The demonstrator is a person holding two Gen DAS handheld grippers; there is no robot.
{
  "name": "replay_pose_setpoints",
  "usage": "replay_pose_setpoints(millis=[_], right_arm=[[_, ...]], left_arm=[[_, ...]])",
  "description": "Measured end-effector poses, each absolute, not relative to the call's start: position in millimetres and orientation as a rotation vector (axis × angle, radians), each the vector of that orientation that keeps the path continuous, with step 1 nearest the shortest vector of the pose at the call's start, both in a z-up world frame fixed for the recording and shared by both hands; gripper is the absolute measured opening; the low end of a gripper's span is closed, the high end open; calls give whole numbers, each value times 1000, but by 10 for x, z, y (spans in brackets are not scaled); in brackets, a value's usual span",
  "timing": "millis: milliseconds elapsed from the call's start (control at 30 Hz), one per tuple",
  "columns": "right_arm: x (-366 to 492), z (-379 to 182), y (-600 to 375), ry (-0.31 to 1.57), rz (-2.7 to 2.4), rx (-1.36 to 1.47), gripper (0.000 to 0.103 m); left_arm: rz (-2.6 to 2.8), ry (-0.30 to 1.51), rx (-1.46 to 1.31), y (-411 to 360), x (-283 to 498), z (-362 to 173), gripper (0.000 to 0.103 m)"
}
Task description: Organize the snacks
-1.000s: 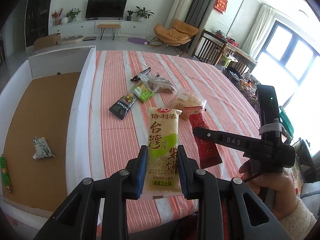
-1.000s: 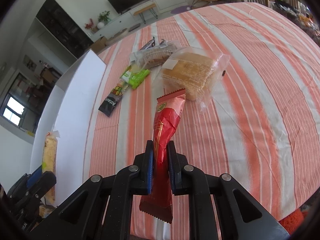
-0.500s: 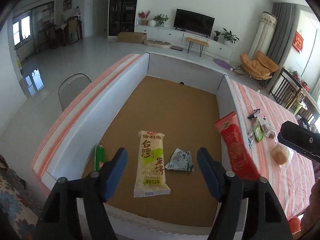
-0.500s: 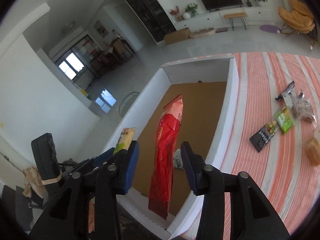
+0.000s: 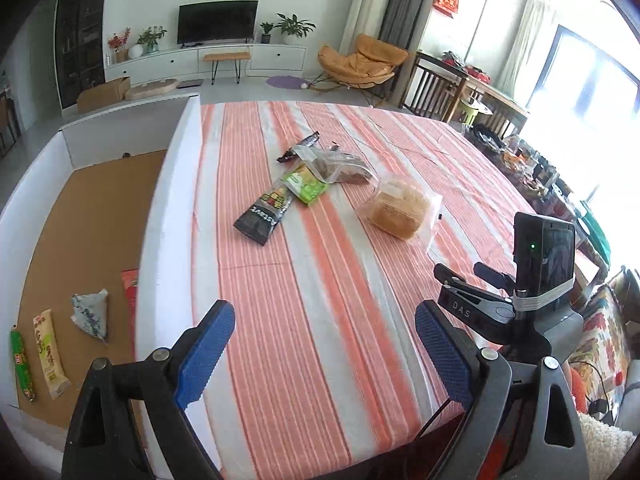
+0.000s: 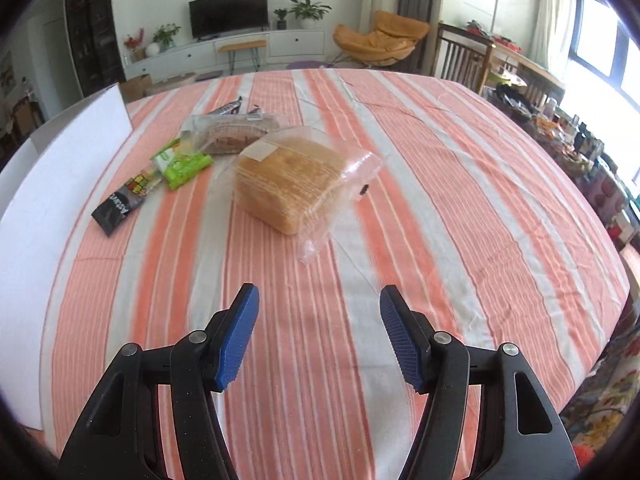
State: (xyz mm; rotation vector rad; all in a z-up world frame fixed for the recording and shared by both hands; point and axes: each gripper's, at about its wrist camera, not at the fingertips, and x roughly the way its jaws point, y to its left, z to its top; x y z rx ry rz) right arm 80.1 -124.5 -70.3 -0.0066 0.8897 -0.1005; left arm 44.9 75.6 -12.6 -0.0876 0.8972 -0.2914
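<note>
My left gripper [image 5: 324, 352] is open and empty above the near part of the striped table. My right gripper [image 6: 318, 334] is open and empty too, and shows at the right of the left wrist view [image 5: 472, 292]. Ahead lie a bagged bread loaf [image 6: 292, 180], a black snack packet [image 6: 120, 204], a green packet [image 6: 182, 164], a clear bag of brown cakes [image 6: 232, 132] and a dark bar [image 6: 230, 109]. The white box [image 5: 156, 220] at the left holds the yellow rice-cracker pack [image 5: 48, 350], a red packet [image 5: 130, 284], a green stick [image 5: 21, 360] and a grey-green pouch [image 5: 92, 314].
The striped tablecloth [image 6: 440, 208] covers the table, whose near edge lies just below my grippers. The box wall [image 6: 60, 184] borders the table on the left. A cluttered side table [image 5: 528, 168] and chairs stand beyond the right edge.
Both grippers opened and let go: the yellow pack and the red packet now lie in the box. Both grippers swung back from the box to face the snacks on the table.
</note>
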Motion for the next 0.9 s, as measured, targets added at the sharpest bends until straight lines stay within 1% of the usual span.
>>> replay_pose_setpoints(millis=[133, 400, 567, 633, 700, 733, 833, 900], right_arm=[[775, -771, -1397, 882, -128, 6, 66], [794, -832, -1532, 904, -146, 111, 66], [790, -853, -1566, 910, -155, 143, 66], [798, -875, -1578, 918, -154, 152, 66], [802, -893, -1575, 923, -157, 152, 66], [804, -897, -1565, 925, -158, 146, 67], [810, -926, -1484, 931, -162, 101, 72], [808, -941, -1443, 930, -162, 82, 76]], left_arm=[[-288, 965, -18, 348, 580, -441, 91], [-146, 1004, 22, 465, 923, -1034, 91], [-116, 1009, 45, 487, 1022, -1206, 92], [-117, 966, 57, 486, 1007, -1225, 93], [-110, 933, 50, 520, 976, -1239, 98], [-110, 930, 45, 525, 970, -1234, 98], [-106, 930, 48, 529, 973, -1229, 99], [-110, 937, 51, 521, 987, -1239, 103]])
